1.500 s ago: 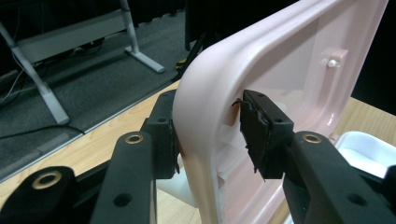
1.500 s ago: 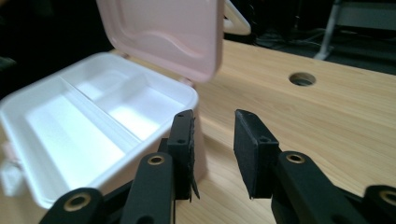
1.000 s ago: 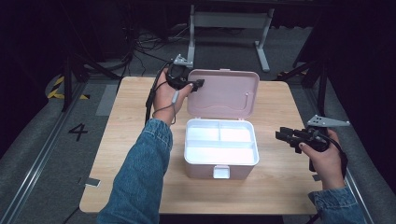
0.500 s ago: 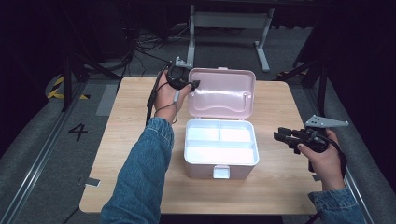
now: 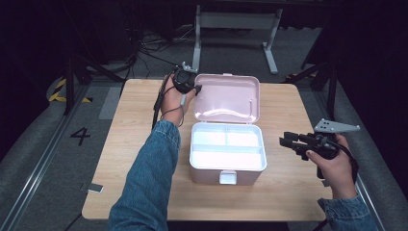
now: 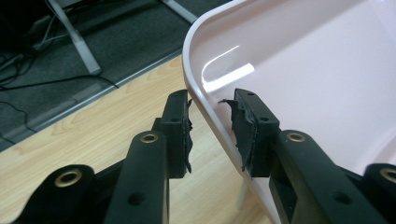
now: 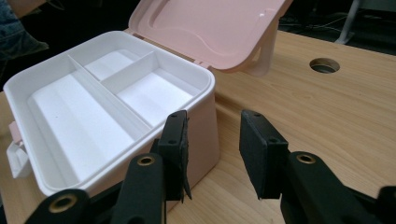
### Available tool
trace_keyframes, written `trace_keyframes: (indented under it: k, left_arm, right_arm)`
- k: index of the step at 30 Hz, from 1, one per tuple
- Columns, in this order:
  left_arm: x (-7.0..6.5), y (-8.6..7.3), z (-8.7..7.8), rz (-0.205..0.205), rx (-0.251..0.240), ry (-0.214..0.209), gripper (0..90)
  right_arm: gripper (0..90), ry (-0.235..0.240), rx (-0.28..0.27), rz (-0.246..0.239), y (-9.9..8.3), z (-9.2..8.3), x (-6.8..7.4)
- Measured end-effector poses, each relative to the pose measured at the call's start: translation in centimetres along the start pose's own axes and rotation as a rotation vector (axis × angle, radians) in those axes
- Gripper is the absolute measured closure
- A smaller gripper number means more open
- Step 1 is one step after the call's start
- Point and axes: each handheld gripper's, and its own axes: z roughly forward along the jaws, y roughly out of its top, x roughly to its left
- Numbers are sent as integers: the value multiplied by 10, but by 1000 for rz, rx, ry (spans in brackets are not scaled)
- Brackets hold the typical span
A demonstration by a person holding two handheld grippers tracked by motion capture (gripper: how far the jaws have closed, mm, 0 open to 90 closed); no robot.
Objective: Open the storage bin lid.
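A pink box [image 5: 211, 174] stands mid-table with its pink lid [image 5: 226, 96] swung open and leaning back. Inside sits a white tray [image 5: 226, 156] split into three compartments. My left gripper [image 5: 195, 88] is at the lid's far-left corner. In the left gripper view its jaws [image 6: 212, 126] straddle the lid [image 6: 303, 70] rim; they have just been closing, and thin gaps still show beside the pads. My right gripper [image 5: 284, 141] hovers open to the right of the box, nothing between its pads [image 7: 212, 144]. The box's near corner [image 7: 205, 84] lies just ahead of it, under the lid [image 7: 210, 28].
The wooden table [image 5: 134, 120] has bare surface left and right of the box. A round cable hole [image 7: 324, 65] sits in the tabletop beyond the box. A white latch [image 5: 227, 177] hangs on the box front. Metal frame legs [image 5: 197, 33] stand behind the table.
My left gripper has sunk a little onto the lid's corner, and its jaws have narrowed around the rim. The right gripper has stayed where it was.
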Motion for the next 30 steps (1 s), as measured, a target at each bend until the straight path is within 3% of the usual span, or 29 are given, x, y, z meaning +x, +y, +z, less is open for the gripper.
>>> trace_keyframes:
  k: [2, 4, 22, 30]
  left_arm:
    - [-2, 0, 4, 39, 16, 23, 681]
    - [-1, -1, 7, 50, 33, 28, 677]
    - [4, -9, 17, 16, 56, 1, 658]
    - [2, -17, 32, 26, 109, -39, 686]
  right_arm:
    - [628, 15, -5, -1, 1, -1, 2]
    - [628, 29, -10, 0, 3, -2, 4]
    - [625, 37, -7, -2, 3, -2, 6]
    - [622, 38, -6, -1, 2, -3, 6]
